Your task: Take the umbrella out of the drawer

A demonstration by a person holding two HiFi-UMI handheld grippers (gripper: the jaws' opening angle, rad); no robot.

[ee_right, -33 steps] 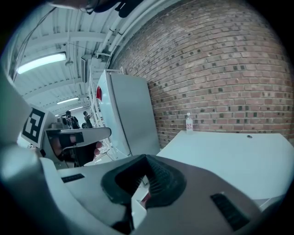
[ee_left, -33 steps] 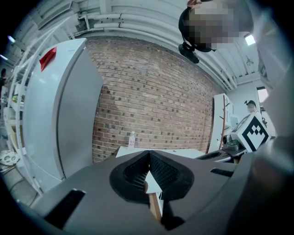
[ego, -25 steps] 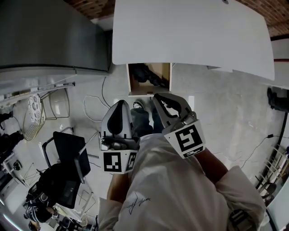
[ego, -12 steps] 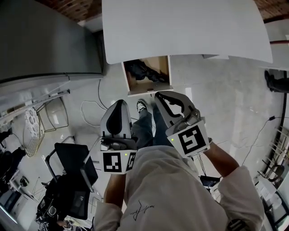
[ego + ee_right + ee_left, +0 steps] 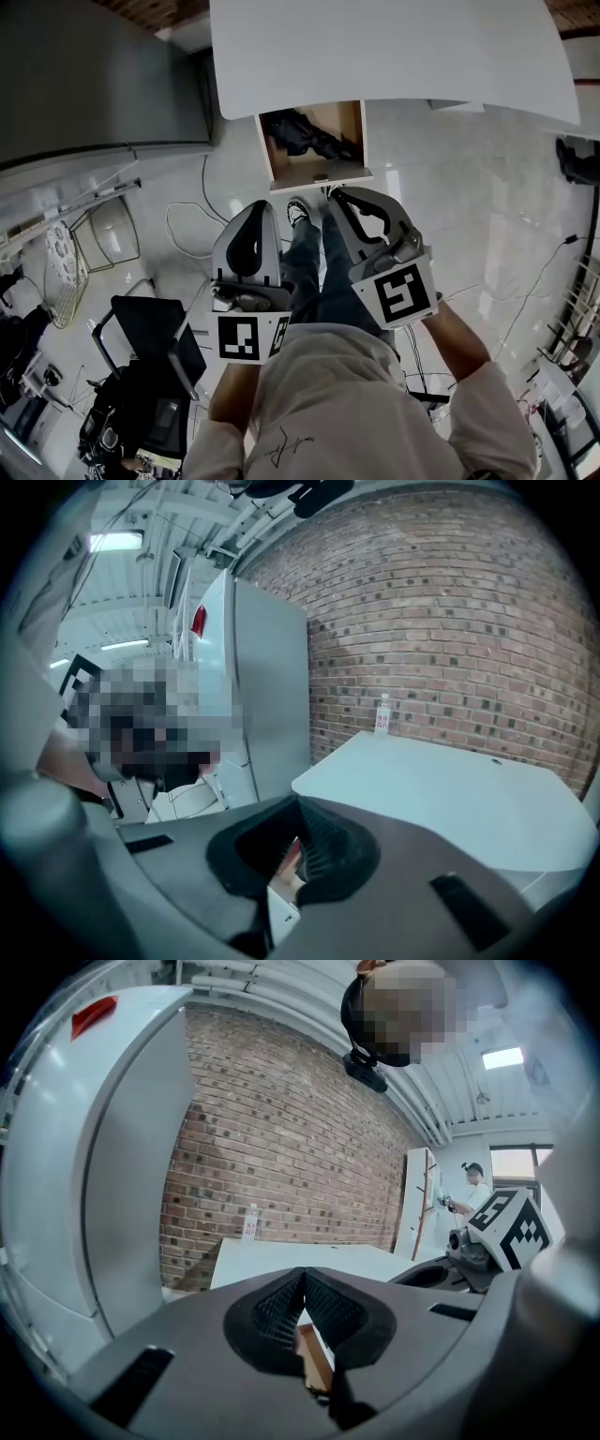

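A wooden drawer stands pulled out from under the white table. A black folded umbrella lies inside it towards the back. My left gripper hangs shut and empty in front of the drawer, a little to its left. My right gripper is also shut and empty, with its tips just short of the drawer's white front edge. In the left gripper view the pads meet over the table top. The right gripper view shows the same closed pads.
A tall grey cabinet stands left of the table. A black chair, a wire rack and a loose cable lie on the floor at left. The person's legs and shoes are between the grippers.
Both grippers have sunk a little while staying shut. The drawer and table have slid slightly up in the head view, and more of the drawer's inside shows.
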